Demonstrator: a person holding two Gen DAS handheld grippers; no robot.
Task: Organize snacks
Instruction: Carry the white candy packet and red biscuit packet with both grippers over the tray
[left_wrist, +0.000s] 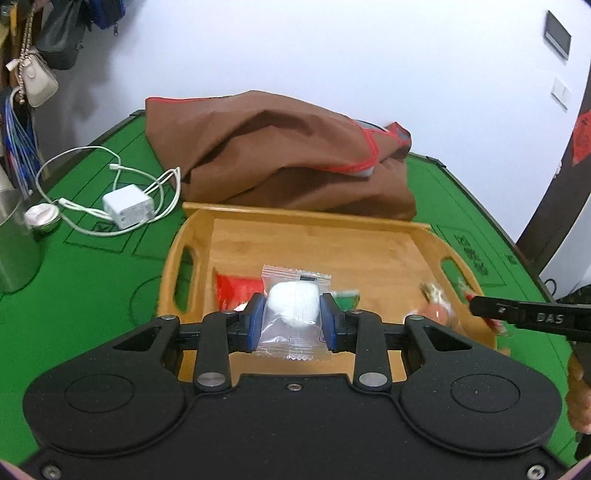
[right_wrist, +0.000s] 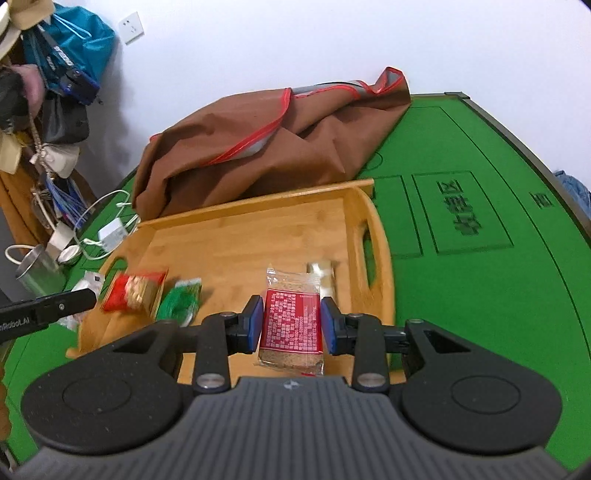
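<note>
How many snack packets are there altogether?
5. The left gripper holds a white snack, the right gripper a red-labelled packet. A red packet, green packet and pale packet lie in the wooden tray. Others may be hidden.

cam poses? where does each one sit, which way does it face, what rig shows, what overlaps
Left wrist: on the left gripper, facing forward and down over the wooden tray; jaws clamp a clear packet with a white sweet; the right gripper's finger enters at right.
Right wrist: on the right gripper, same facing, clamping a red-labelled snack packet; the left gripper's finger enters at left.
Shared: tray, brown cloth bag, green table, white charger.
</note>
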